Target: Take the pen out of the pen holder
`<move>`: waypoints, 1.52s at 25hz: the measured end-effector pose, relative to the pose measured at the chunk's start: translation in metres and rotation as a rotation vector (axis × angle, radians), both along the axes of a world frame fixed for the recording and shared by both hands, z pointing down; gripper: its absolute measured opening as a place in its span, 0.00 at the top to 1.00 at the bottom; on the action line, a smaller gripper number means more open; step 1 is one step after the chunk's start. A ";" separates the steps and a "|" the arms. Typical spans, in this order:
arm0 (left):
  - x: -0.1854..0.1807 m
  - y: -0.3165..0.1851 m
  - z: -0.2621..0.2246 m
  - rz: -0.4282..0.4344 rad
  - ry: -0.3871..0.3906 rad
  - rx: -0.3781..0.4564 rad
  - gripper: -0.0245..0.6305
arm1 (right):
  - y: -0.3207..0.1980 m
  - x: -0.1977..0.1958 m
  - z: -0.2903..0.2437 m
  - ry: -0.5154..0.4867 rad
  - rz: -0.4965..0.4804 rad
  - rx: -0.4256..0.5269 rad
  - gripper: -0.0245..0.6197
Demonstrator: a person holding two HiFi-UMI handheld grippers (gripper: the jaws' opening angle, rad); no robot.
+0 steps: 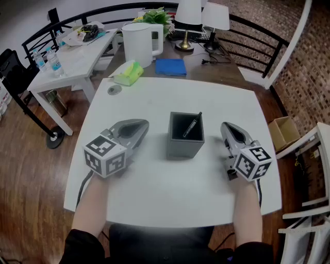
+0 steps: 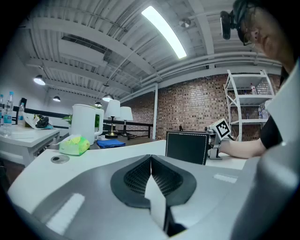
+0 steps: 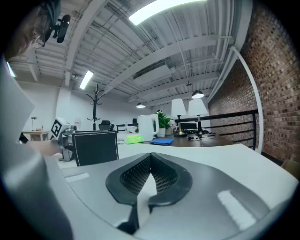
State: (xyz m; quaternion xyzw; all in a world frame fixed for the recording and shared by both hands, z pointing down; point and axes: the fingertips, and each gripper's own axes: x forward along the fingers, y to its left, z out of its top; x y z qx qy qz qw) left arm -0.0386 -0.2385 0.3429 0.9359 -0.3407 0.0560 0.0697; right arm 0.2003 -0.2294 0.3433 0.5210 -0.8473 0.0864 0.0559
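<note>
A dark square pen holder [image 1: 185, 136] stands in the middle of the white table [image 1: 154, 191], with a black pen [image 1: 193, 125] leaning inside it toward the right corner. My left gripper [image 1: 138, 125] rests on the table to the holder's left, jaws shut with nothing between them. My right gripper [image 1: 227, 127] rests to the holder's right, also shut and empty. In the left gripper view the holder [image 2: 186, 147] is ahead to the right of the shut jaws, with my left gripper [image 2: 151, 157] low in front. In the right gripper view the holder [image 3: 95, 146] is ahead left of my right gripper [image 3: 151, 157].
At the table's far left lie a green tissue pack [image 1: 129, 72] and a small round lid [image 1: 114, 90]. Behind stand a white kettle [image 1: 139, 44], a blue cloth [image 1: 170, 66] and two lamps [image 1: 188, 15]. A side table with water bottles [image 1: 50, 61] is at far left.
</note>
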 end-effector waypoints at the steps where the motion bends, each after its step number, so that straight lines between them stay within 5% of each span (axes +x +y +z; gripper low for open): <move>1: 0.000 0.000 0.000 0.000 0.000 0.000 0.96 | 0.000 -0.001 0.000 0.001 -0.009 0.001 0.94; 11: -0.002 0.002 0.002 0.005 -0.008 -0.004 0.96 | 0.007 -0.035 -0.038 -0.109 -0.166 0.036 0.94; 18: -0.002 0.002 0.003 0.002 -0.006 -0.006 0.96 | 0.009 -0.074 -0.076 -0.189 -0.296 0.069 0.83; 38: 0.001 0.004 0.002 0.029 -0.008 -0.007 0.96 | 0.002 -0.106 -0.060 -0.098 -0.349 0.021 0.87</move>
